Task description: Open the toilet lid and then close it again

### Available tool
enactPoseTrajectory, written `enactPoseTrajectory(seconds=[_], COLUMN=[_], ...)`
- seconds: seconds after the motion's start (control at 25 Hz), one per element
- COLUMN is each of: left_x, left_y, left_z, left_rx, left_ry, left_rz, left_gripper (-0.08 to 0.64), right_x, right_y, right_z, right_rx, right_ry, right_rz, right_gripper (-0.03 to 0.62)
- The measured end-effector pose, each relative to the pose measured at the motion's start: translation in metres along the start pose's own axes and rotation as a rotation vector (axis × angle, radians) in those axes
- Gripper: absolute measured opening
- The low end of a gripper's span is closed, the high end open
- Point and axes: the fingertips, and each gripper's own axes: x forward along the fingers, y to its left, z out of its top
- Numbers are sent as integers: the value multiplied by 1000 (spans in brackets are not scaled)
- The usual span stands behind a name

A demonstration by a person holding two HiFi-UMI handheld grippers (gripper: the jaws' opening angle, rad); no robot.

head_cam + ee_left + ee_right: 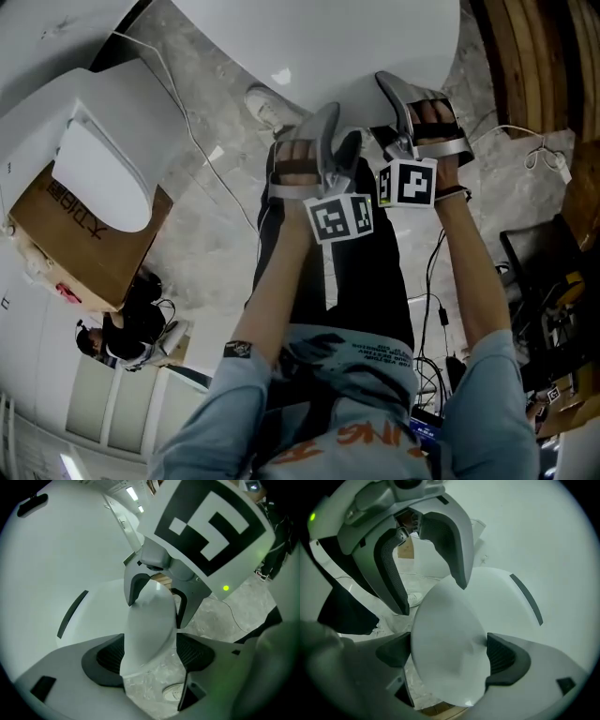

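The white toilet lid [309, 47] fills the top of the head view, and both grippers hang at its front edge. My left gripper [336, 131] is open. In the left gripper view the lid's narrow front tip [145, 620] runs between the jaws of this gripper [150, 656], with a gap to each pad. My right gripper [398, 112] is open too, just to the right. In its own view the rounded lid front [450, 639] lies between the wide jaws of the right gripper [447, 656], close against the right pad [504, 658]. Each gripper shows in the other's view.
A second white toilet [103, 169] stands on a cardboard box [84, 244] at the left. A thin cable [202, 150] crosses the marble floor, and my shoe [267, 108] is by the bowl. Wooden boards [525, 56] and wired equipment [553, 309] stand at the right. Another person [131, 328] is at the lower left.
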Motion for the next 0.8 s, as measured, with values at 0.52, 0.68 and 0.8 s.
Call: enactPoseTrajectory(seconds=[0.52, 0.68, 0.8], left_x=[-40, -55, -77], left_y=[25, 41, 49], left_z=[4, 15, 26], left_rx=[317, 353, 344], left_ry=[77, 77, 57], left_rz=[149, 172, 161], left_gripper=[393, 394, 391], right_x=[-93, -125, -154], right_y=[-25, -35, -47], right_z=[24, 38, 49], right_rx=[69, 102, 117], right_ry=[1, -21, -22], right_rz=[62, 59, 39], right_gripper=[449, 368, 362])
